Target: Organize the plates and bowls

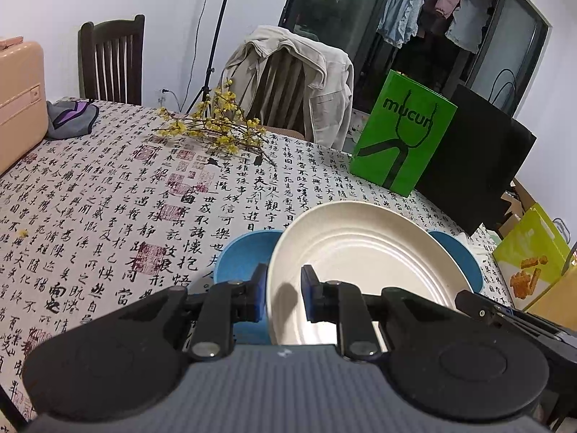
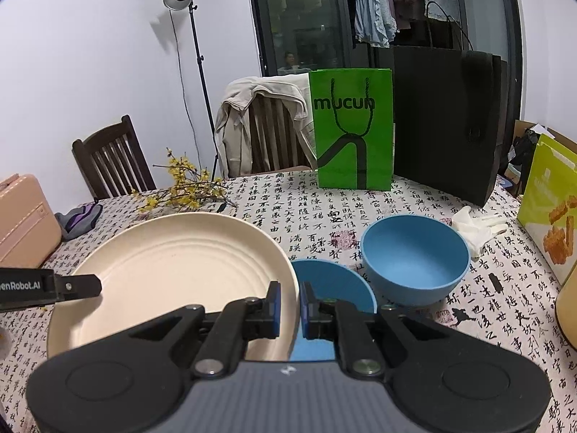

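Two grippers are at work on one cream plate, a round, matte dish with concentric ridges stepped into its well. My right gripper has its blue-padded fingers closed on the plate's right rim, one pad inside the well and one outside, with only the rim's thickness between them. My left gripper straddles the opposite rim of the cream plate: the left pad sits outside, the right pad inside over the well, and a visible gap remains, so these fingers are spread about the rim and I cannot confirm contact.

The plate is tilted, raised on its left side in the right wrist view, and it overlaps a blue bowl lying partly under its right edge. A second blue bowl, smooth, deep and hemispherical, stands upright on the table just beyond and to the right, apart from the plate. From the left wrist view, blue surfaces show on both sides of the plate.

All rest on a tablecloth printed with black calligraphy and red seals. Behind stand a glossy green paper bag, a black bag, and a sprig of yellow flowers.
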`<state>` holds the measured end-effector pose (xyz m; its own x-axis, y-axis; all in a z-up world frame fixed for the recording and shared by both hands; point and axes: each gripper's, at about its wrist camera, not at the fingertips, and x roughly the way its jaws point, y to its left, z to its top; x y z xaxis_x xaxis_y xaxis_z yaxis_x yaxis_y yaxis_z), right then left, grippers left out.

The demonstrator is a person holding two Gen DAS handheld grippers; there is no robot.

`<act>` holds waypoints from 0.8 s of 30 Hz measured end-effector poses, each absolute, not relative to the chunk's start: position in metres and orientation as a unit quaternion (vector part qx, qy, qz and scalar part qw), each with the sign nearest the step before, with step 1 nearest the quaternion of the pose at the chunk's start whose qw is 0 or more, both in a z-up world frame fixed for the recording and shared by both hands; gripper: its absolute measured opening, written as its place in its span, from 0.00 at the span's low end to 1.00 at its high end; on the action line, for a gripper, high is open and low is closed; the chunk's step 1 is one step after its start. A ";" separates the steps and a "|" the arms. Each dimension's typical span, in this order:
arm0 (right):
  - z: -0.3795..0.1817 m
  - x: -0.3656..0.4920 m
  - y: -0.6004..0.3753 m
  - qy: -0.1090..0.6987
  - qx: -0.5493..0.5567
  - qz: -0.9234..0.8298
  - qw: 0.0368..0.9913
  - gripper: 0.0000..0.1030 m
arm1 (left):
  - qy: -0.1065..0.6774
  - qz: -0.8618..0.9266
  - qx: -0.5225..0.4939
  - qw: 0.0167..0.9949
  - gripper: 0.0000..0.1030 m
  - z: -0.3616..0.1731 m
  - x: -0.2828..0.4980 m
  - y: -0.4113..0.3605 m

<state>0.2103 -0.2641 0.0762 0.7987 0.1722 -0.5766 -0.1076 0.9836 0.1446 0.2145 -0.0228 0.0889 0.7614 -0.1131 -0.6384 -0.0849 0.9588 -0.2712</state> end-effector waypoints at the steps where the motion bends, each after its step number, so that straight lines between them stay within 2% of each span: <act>1: 0.075 0.208 -0.263 0.309 0.052 0.074 0.947 0.10 | 0.345 -0.007 -0.143 0.928 0.19 0.088 0.212 -0.022; 24: 0.062 0.170 -0.259 0.310 0.057 0.076 0.946 0.10 | 0.351 -0.004 -0.144 0.925 0.19 0.074 0.179 -0.017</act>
<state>0.1702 -0.2588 0.0622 0.7962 0.1795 -0.5777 -0.1087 0.9819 0.1552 0.1793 -0.0172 0.0742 0.7542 -0.1091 -0.6475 -0.0924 0.9587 -0.2691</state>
